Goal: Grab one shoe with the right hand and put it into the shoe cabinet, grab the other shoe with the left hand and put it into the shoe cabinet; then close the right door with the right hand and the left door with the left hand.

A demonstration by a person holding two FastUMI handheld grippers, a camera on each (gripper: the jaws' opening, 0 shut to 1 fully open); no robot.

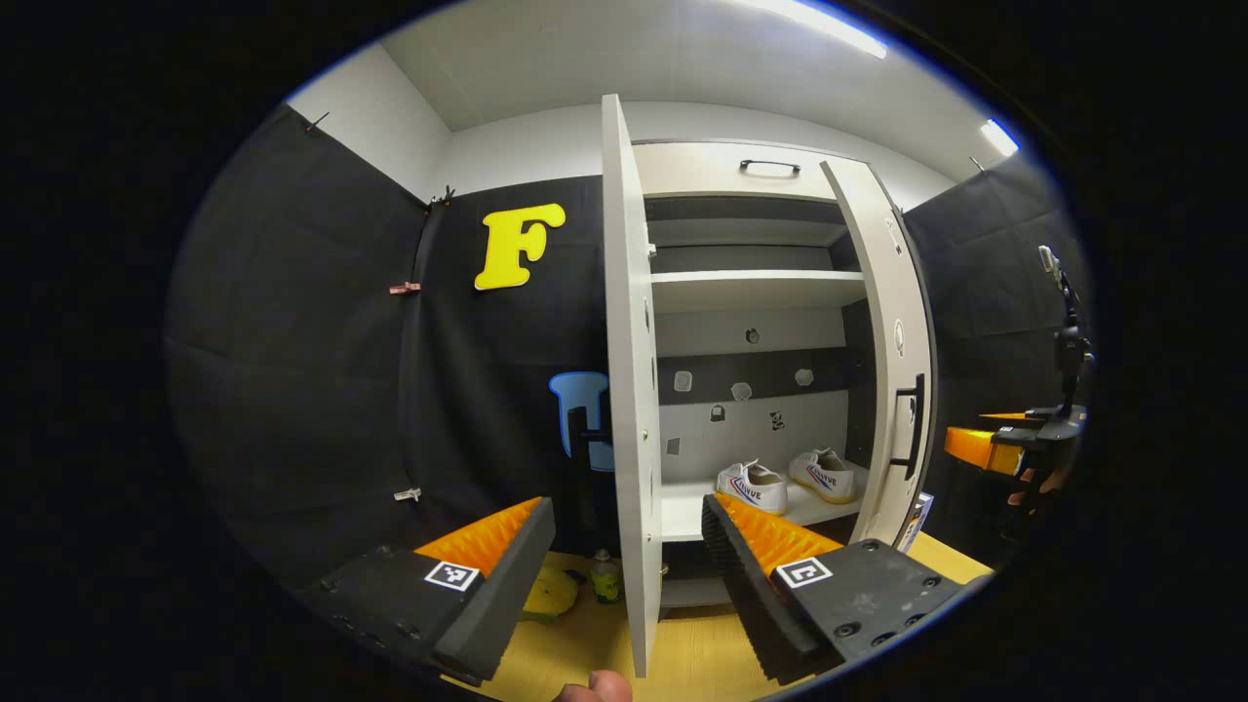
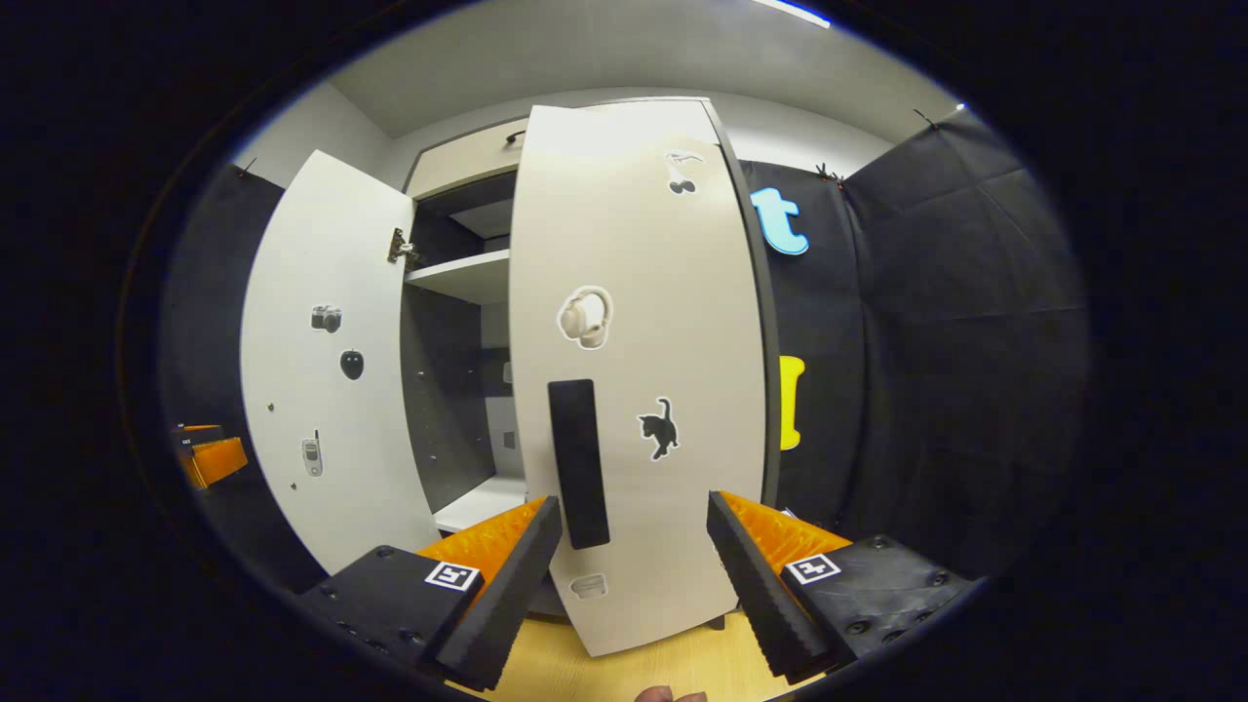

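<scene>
From my left tool (image 1: 629, 561) I look straight at the edge of the left door (image 1: 629, 390), which stands open and points toward me; the tool's fingers are spread wide with that door edge between them, touching neither as far as I can see. Low on the yellow floor (image 1: 682, 653) beside the door sit a small green bottle (image 1: 605, 577) and a yellow round thing (image 1: 551, 590) I can't make out well. Past the door, inside the cabinet (image 1: 751, 292), both shoes (image 1: 752, 487) rest side by side on the lower shelf (image 1: 682, 512), white with coloured stripes. Further right, the right door (image 1: 892, 390) hangs open at a slant, its dark handle (image 1: 915, 424) facing inward. At the far right edge I see my right tool (image 1: 985, 448), held in a hand.

From my right tool (image 2: 634, 556) the view runs: the left tool (image 2: 210, 458) at the far left edge, then the left door (image 2: 322, 390), the dark cabinet inside (image 2: 453, 390), then the right door (image 2: 643, 341) close in front. This tool is also wide apart, with the door's black handle (image 2: 578, 463) standing just above the gap, near the left finger, gripping nothing
</scene>
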